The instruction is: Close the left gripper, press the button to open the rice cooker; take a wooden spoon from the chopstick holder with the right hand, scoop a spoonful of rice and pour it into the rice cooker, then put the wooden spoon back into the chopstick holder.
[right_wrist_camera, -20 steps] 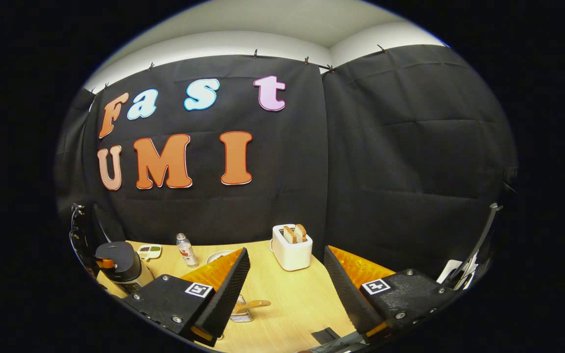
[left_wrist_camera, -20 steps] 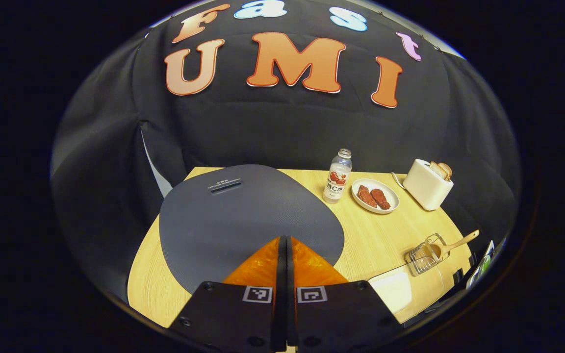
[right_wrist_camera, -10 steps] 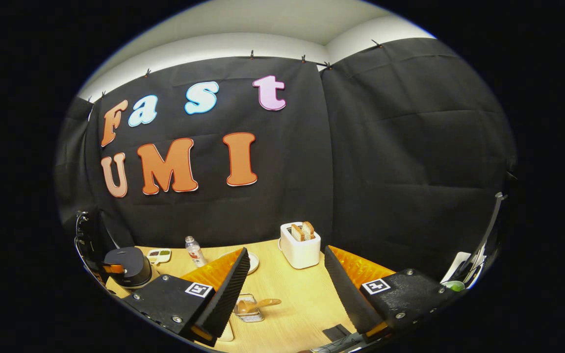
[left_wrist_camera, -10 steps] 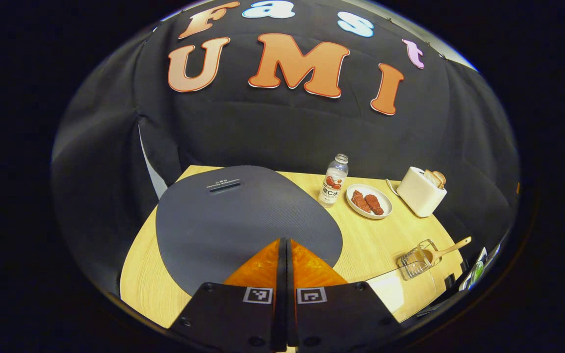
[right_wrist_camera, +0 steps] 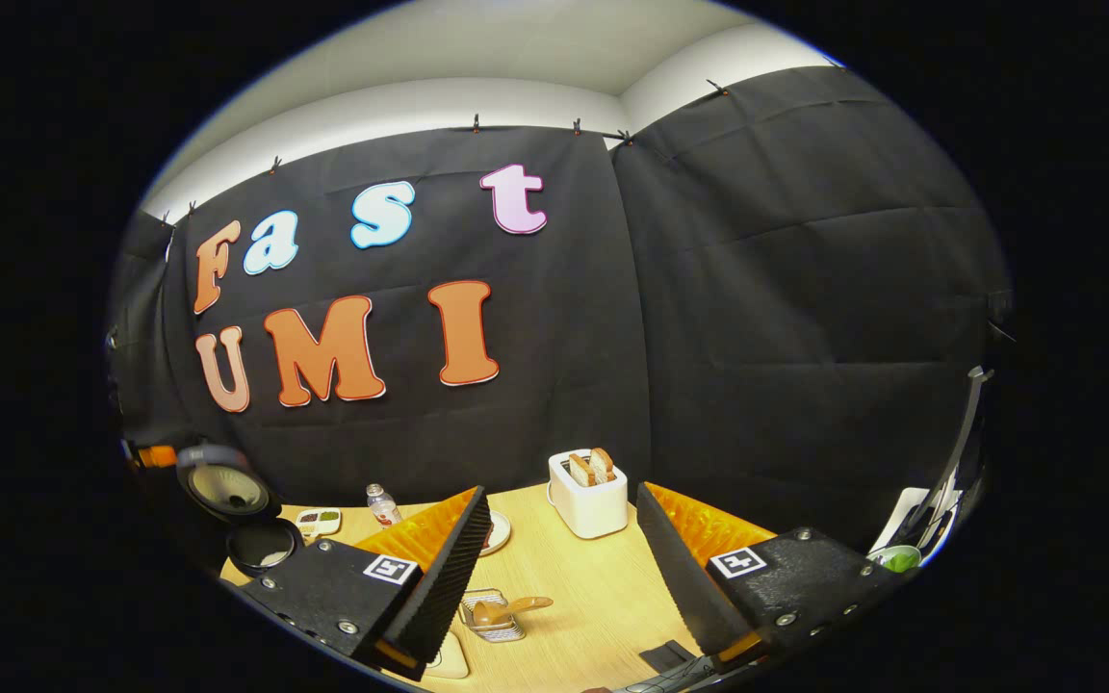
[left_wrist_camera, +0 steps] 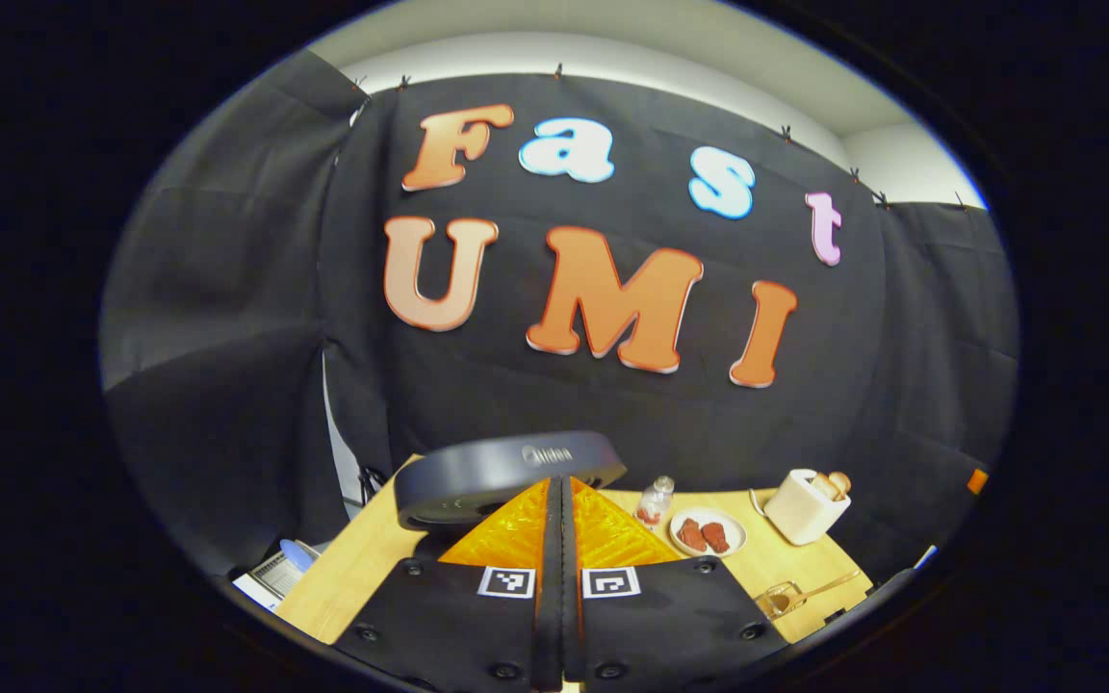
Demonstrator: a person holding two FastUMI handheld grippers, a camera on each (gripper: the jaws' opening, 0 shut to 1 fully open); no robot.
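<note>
your left claw (left_wrist_camera: 560, 486) is closed before the rice cooker (right_wrist_camera: 245, 520), whose lid stands raised; your right claw (right_wrist_camera: 562, 525) gapes empty above the wooden spoon (right_wrist_camera: 506, 608) in the chopstick holder (right_wrist_camera: 495, 617) on the worktop (right_wrist_camera: 593, 587).

Bare table (right_wrist_camera: 593, 587) lies between wooden spoon (right_wrist_camera: 508, 607) and toaster (right_wrist_camera: 590, 498).
</note>
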